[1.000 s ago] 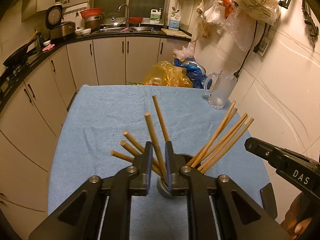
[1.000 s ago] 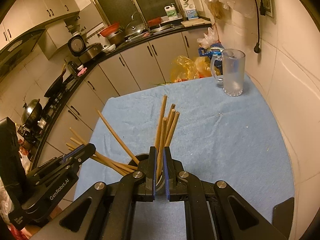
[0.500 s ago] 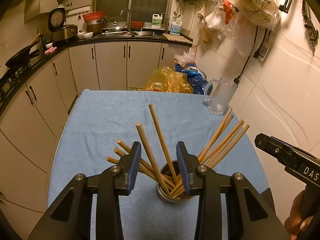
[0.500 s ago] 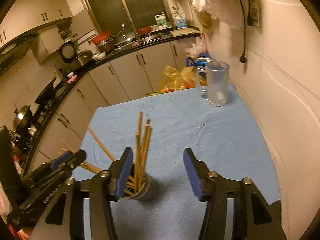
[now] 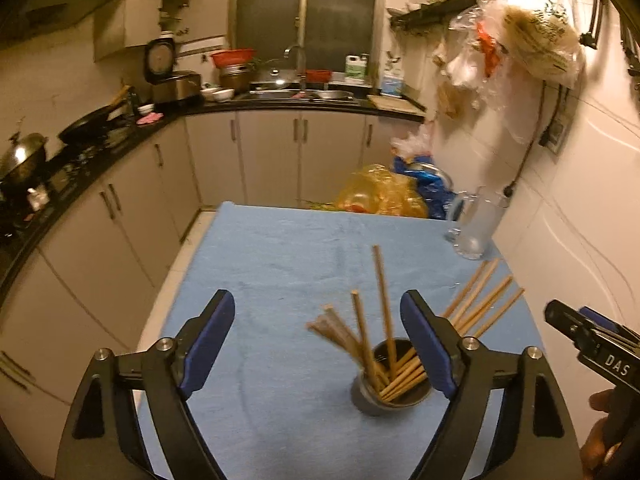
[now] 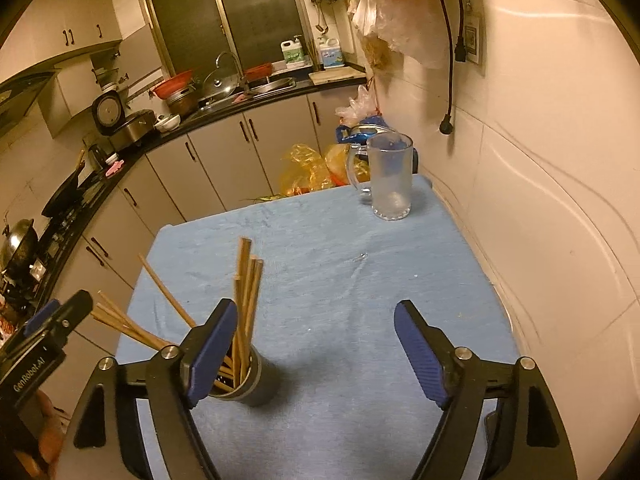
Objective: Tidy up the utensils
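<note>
left claw [image 5: 316,344] was opening, jaws wide, nothing gripped. right claw [image 6: 316,354] was opening too, empty. wooden chopsticks [image 5: 382,320] stood fanned out in a metal cup [image 5: 390,394] on the blue-covered worktop [image 5: 280,264], the cup close by the left claw's right finger and by the right claw's left finger. glass mug [image 6: 390,178] sat at the worktop's far corner, near the wall.

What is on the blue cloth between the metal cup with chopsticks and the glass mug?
Nothing: between the metal cup and the glass mug the blue cloth lies bare, as the right wrist view shows best.
</note>
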